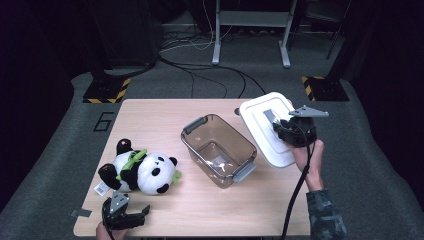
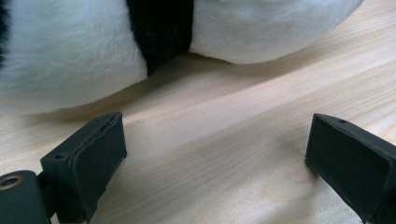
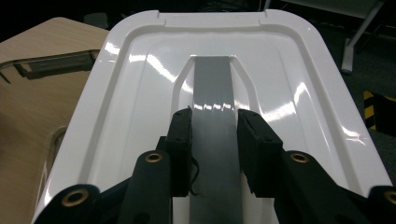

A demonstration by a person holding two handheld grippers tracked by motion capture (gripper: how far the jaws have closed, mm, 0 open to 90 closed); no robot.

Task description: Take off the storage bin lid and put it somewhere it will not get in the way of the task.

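Only writing: a "6" [image 1: 102, 121] on the floor mat left of the table [image 1: 200, 210]. Right gripper [image 3: 214, 135] clamps the lid's [image 1: 260, 120] grey handle strip [image 3: 212, 84], lid right of the bin [image 1: 218, 150], past the table edge. Bin looks empty. Left gripper [image 2: 215, 154] jaws wide, nothing held, just below the panda toy [image 1: 140, 172], well left of the bin.

White lid [image 1: 264, 131], grey handle [image 3: 213, 116]; black-white panda [image 1: 142, 172]; brown-tinted box [image 1: 218, 148].
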